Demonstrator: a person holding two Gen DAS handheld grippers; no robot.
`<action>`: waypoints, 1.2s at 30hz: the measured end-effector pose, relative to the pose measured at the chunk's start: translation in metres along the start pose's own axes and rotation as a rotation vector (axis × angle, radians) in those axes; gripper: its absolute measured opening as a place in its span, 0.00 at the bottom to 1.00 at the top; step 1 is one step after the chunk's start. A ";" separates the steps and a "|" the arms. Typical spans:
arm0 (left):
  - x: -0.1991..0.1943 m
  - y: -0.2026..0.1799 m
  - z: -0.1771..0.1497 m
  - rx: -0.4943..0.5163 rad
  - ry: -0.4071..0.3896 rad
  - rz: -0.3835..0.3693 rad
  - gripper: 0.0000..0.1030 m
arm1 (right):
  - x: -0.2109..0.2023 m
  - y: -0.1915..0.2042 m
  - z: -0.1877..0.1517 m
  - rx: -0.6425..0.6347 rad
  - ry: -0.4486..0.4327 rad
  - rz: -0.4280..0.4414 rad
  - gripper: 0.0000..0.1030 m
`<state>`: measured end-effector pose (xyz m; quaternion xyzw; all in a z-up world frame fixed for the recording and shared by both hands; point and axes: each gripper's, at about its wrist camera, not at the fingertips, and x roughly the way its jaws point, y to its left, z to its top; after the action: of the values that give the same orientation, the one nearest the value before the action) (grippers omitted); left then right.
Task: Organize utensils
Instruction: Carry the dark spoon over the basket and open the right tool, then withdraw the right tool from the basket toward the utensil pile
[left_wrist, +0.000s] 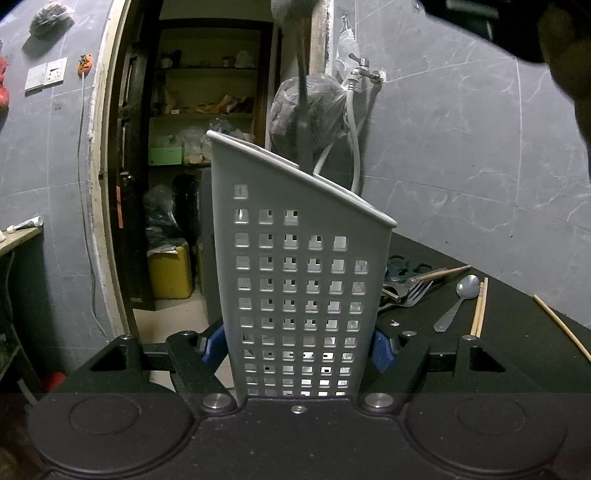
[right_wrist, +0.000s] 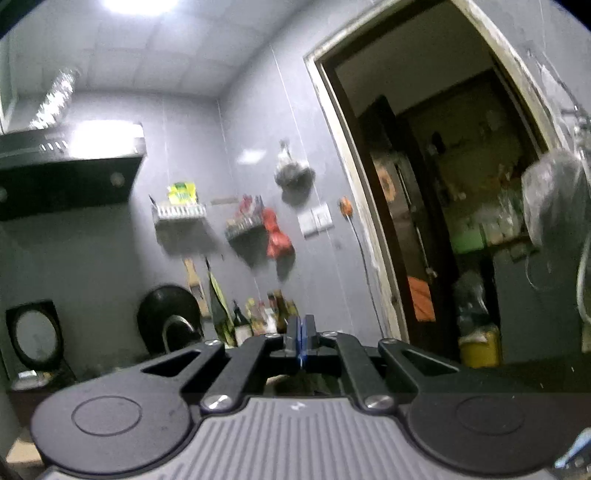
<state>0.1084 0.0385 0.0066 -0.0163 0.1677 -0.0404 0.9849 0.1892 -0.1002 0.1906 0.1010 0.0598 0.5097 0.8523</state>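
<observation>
A grey perforated utensil holder stands upright between the blue pads of my left gripper, which is shut on its lower sides. A long dark-handled utensil stands inside it, its rounded head at the frame's top. On the black table to the right lie a fork, a spoon, a chopstick pair, a single chopstick and scissors. My right gripper is shut with nothing in it, raised and facing the kitchen wall.
An open doorway with shelves lies behind the holder, and a tap with a hose and a bagged object hang on the tiled wall. A hand shows at the upper right. Wall racks, bottles and a range hood fill the right wrist view.
</observation>
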 end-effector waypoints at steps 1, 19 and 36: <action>0.000 -0.001 0.000 0.000 0.000 0.001 0.73 | 0.000 -0.002 -0.005 0.001 0.009 -0.012 0.01; -0.001 -0.001 0.000 0.000 0.003 0.006 0.73 | 0.007 -0.042 -0.059 0.131 0.178 -0.132 0.08; -0.002 -0.001 0.001 0.004 0.007 0.011 0.73 | -0.067 -0.060 -0.046 0.121 0.045 -0.320 0.97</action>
<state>0.1068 0.0376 0.0081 -0.0134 0.1710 -0.0351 0.9846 0.1994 -0.1821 0.1316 0.1297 0.1250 0.3654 0.9133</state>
